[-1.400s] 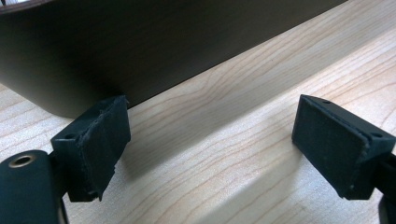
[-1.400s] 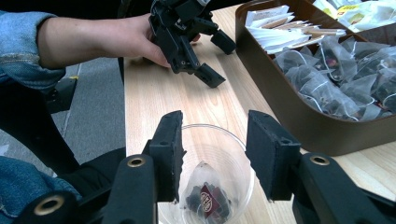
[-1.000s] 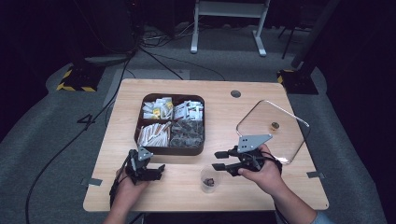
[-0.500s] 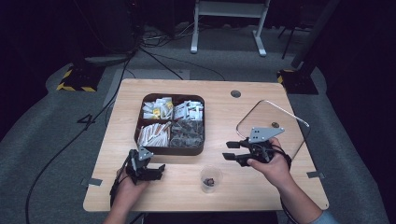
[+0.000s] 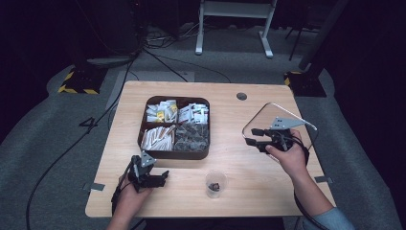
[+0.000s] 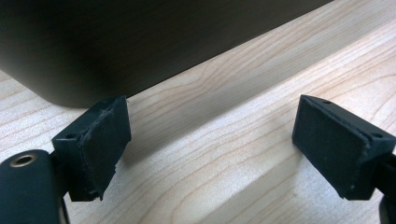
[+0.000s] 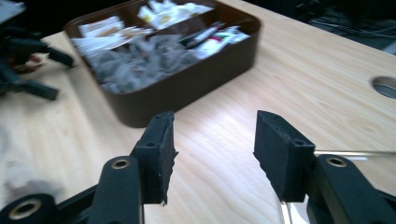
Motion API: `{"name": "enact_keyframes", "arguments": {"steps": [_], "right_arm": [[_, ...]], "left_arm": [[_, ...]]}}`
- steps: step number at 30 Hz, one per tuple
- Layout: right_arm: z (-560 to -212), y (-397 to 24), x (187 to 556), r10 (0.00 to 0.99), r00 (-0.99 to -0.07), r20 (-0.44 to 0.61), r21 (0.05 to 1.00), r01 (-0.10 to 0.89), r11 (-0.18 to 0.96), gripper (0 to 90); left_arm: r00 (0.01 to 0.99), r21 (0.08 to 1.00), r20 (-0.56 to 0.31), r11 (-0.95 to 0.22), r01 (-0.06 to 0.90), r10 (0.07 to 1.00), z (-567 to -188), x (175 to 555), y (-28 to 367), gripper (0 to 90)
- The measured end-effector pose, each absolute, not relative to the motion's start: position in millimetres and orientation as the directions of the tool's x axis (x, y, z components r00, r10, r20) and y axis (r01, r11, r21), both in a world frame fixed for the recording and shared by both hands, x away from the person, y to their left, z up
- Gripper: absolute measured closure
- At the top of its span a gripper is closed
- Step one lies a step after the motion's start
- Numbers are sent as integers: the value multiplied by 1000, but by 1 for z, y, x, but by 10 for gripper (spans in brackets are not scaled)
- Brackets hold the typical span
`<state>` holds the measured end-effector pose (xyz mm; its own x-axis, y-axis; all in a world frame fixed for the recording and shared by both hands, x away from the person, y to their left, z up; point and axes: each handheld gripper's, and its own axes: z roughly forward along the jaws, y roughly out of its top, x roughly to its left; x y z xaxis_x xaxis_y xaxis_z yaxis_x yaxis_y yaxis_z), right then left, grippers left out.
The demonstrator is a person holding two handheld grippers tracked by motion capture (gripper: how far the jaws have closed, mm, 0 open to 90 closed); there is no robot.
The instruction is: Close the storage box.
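Our right gripper (image 5: 252,136), jaws parted and empty, hangs over the clear lid (image 5: 306,125), which lies flat at the table's right under and right of the fingers. It has swung right from the cup (image 5: 216,183), opening. Our left gripper (image 5: 164,177) rests open near the box (image 5: 174,154).

This looks like a lab or a test room, not a home. A light wooden tabletop (image 5: 249,187) with a round cable hole (image 5: 242,96) stands alone on grey carpet (image 5: 57,143), with dark space all around it. Black cables (image 5: 158,57) run loose over the floor. Yellow and black warning stripes (image 5: 72,82) mark the heavy bases of stands beside the tabletop. The white metal legs of a frame (image 5: 234,24) stand behind. Bits of grey tape (image 5: 97,186) stick to the tabletop's edge.
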<state>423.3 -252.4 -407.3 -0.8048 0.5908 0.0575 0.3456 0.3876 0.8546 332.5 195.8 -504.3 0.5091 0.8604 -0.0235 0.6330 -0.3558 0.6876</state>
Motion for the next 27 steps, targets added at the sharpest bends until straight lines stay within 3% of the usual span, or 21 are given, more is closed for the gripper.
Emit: {"name": "enact_keyframes", "arguments": {"steps": [27], "right_arm": [[-449, -319, 501, 821, -571, -1, 805, 487, 339, 426]], "left_arm": [[507, 688, -22, -355, 633, 862, -504, 329, 197, 117]]}}
